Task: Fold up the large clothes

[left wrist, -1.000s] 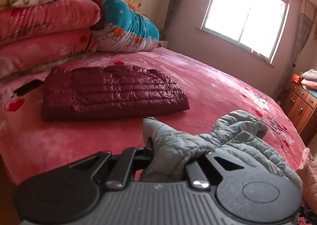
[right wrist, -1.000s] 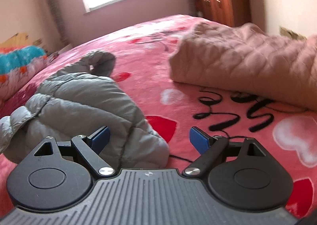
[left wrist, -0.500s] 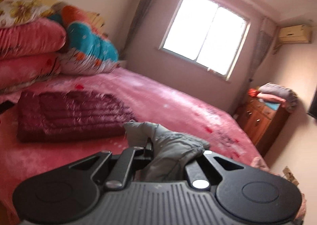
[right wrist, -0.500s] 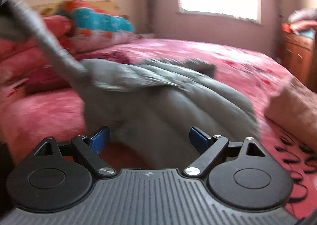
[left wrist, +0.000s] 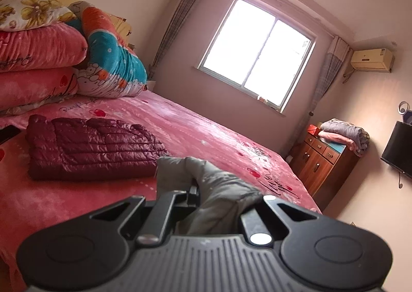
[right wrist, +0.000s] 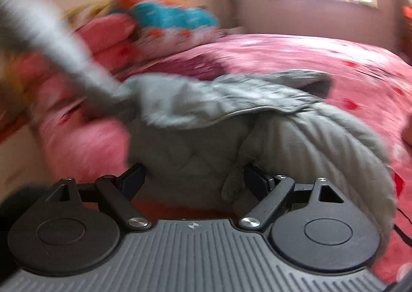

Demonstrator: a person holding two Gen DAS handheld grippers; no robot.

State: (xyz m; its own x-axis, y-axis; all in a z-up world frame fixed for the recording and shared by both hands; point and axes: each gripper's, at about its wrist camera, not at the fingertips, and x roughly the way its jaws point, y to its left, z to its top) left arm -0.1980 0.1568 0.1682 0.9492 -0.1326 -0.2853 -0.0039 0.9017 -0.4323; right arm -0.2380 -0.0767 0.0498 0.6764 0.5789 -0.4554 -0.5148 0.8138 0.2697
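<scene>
A grey puffer jacket (right wrist: 270, 112) lies crumpled on the pink bed (right wrist: 309, 55). One sleeve (right wrist: 59, 42) is stretched up and to the left, blurred. My left gripper (left wrist: 203, 189) is shut on a bunch of the grey jacket (left wrist: 221, 189) and holds it above the bed. My right gripper (right wrist: 195, 178) stands open close against the jacket's body. Grey cloth bulges between its blue pads (right wrist: 135, 176), which do not press on it. A maroon puffer jacket (left wrist: 90, 148) lies folded flat on the bed, left of the left gripper.
Stacked quilts and pillows (left wrist: 51, 47) fill the head of the bed. A window (left wrist: 257, 60) is in the far wall. Past the bed's far right corner stands a wooden cabinet (left wrist: 322, 163) with folded blankets on top. A dark screen (left wrist: 399, 148) hangs on the right wall.
My left gripper has risen and tilted up with the grey cloth still in it. My right gripper has swung left, away from a pink quilted garment, and closed in on the grey jacket.
</scene>
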